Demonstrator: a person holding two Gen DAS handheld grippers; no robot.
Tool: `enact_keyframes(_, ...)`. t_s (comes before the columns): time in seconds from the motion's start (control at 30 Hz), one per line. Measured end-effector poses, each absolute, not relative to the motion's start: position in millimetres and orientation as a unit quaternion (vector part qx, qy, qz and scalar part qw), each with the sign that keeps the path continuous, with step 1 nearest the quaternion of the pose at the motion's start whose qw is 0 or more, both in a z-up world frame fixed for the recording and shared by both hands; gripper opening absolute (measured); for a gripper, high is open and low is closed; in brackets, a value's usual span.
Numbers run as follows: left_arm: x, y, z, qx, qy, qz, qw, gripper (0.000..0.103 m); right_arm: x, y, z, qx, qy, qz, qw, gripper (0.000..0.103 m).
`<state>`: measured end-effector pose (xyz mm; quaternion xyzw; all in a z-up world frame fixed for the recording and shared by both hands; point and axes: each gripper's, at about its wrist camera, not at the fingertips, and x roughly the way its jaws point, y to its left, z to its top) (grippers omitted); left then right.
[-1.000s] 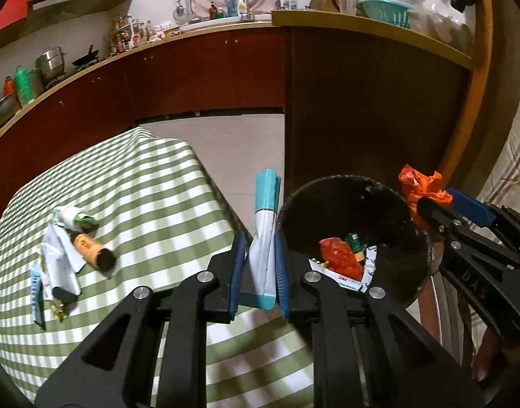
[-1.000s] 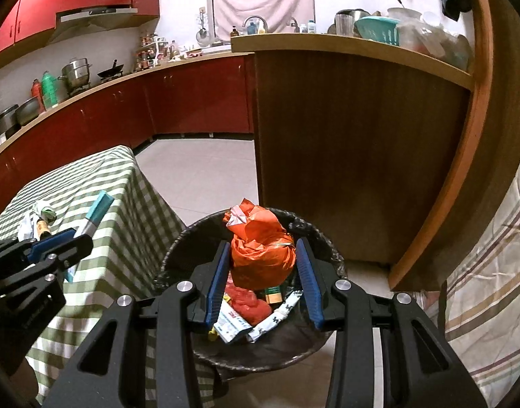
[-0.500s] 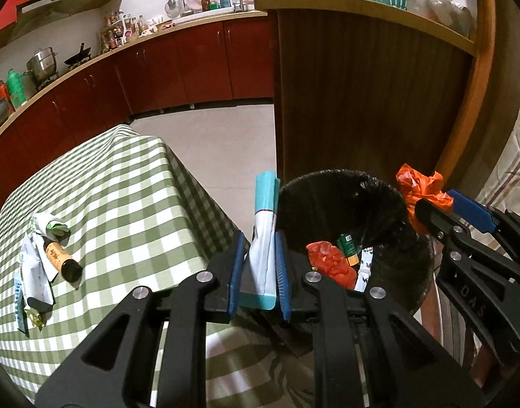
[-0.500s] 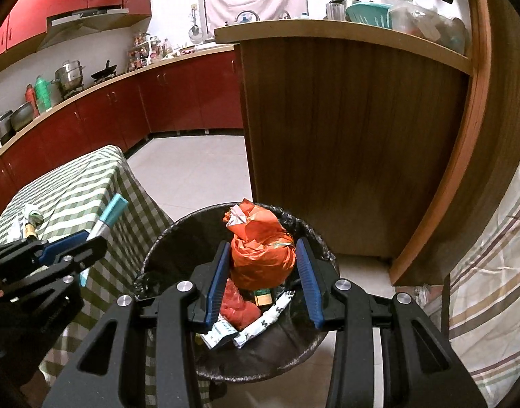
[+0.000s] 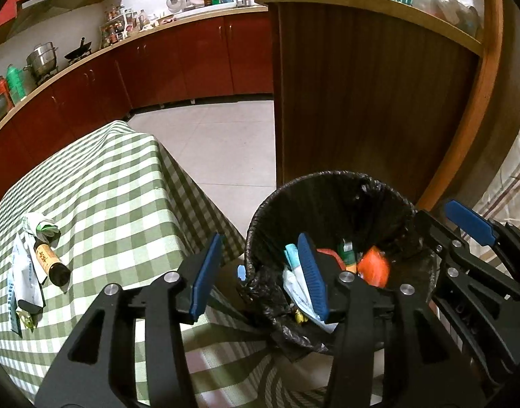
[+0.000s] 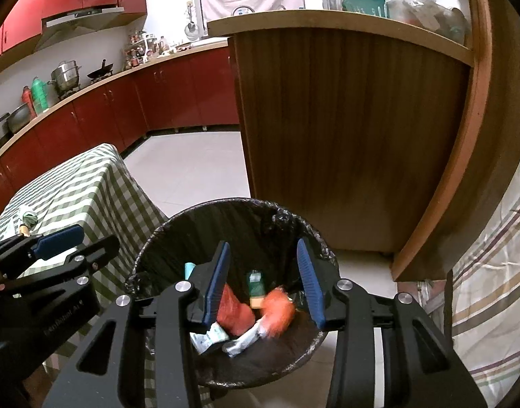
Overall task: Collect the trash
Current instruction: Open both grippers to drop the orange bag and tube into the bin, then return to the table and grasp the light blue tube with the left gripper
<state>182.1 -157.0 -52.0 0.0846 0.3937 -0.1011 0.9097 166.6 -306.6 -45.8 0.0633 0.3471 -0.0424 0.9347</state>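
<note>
A black-lined trash bin (image 5: 331, 187) (image 6: 232, 210) stands on the floor beside the table. My left gripper (image 5: 260, 275) is open and empty over the bin's left rim. The teal-and-white tube (image 5: 294, 272) (image 6: 189, 268) lies inside the bin. My right gripper (image 6: 263, 282) is open above the bin. The orange bag (image 6: 277, 309) (image 5: 374, 268) is blurred, dropping among red and white trash in the bin. A brown bottle (image 5: 49, 261), white wrappers (image 5: 25, 278) and a crumpled green-white wad (image 5: 42, 224) lie on the green checked table (image 5: 107, 187).
A wooden counter end panel (image 6: 345, 129) rises just behind the bin. Red kitchen cabinets (image 5: 158, 64) line the far wall. A striped cloth (image 6: 491, 272) hangs at right. Tiled floor (image 5: 219, 142) lies between table and cabinets.
Both grippers have opened. The tube left my left gripper and the orange bag left my right gripper; both have dropped into the bin.
</note>
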Motion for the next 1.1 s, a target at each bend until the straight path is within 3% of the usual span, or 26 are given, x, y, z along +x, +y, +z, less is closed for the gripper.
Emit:
enact_keyframes(0.47, 164, -107, -37, 0.067, 0.39, -0.073, 0.915, 0.05, 160, -276, -31, 0.054, 0.338, -0.015, 0.939, 0.042)
enact_keyframes(1.1, 117, 78, -23, 0.007, 0.401, 0.091, 0.912, 0.051, 164, -142, -13, 0.01, 0.334, 0.108, 0.936, 0.042)
